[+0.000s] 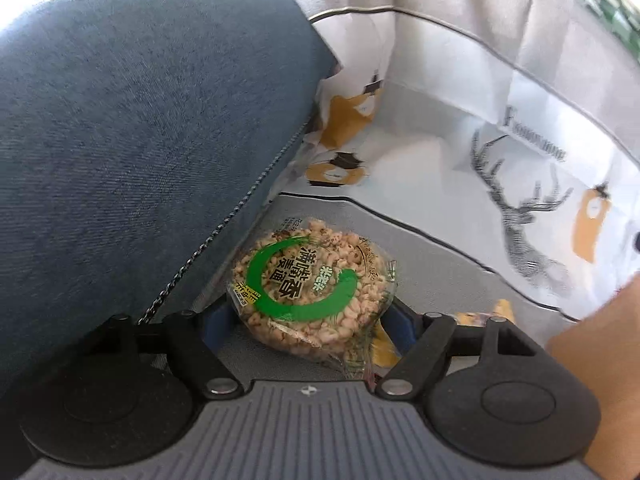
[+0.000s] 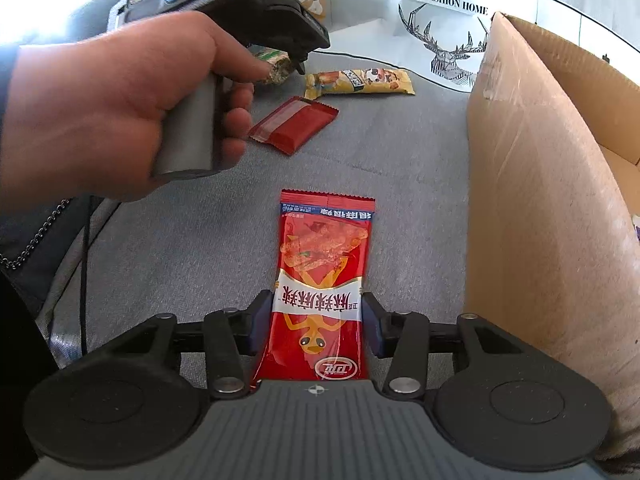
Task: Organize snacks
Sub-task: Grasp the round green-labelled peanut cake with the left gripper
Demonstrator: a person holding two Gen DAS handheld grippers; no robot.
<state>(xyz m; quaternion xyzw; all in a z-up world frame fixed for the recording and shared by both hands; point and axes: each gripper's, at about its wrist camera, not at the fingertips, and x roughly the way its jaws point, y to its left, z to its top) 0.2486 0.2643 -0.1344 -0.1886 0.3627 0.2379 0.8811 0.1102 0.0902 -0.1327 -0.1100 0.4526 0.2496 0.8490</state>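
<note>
In the left wrist view my left gripper [image 1: 310, 320] has its jaws closed on a round clear pack of puffed-grain cake with a green swirl label [image 1: 308, 284], next to a blue sofa cushion [image 1: 132, 140]. In the right wrist view my right gripper [image 2: 316, 320] has its blue pads on both sides of a long red spicy-strip packet [image 2: 320, 280] lying on the grey sofa seat [image 2: 200, 240]. The left gripper also shows in the right wrist view [image 2: 296, 58], held by a hand at the upper left, with the round pack partly hidden beneath it.
An open cardboard box [image 2: 540, 168] stands to the right. A small dark red packet [image 2: 294, 124] and a yellow snack packet [image 2: 360, 80] lie further back on the seat. White deer-print pillows [image 2: 440, 32] line the back.
</note>
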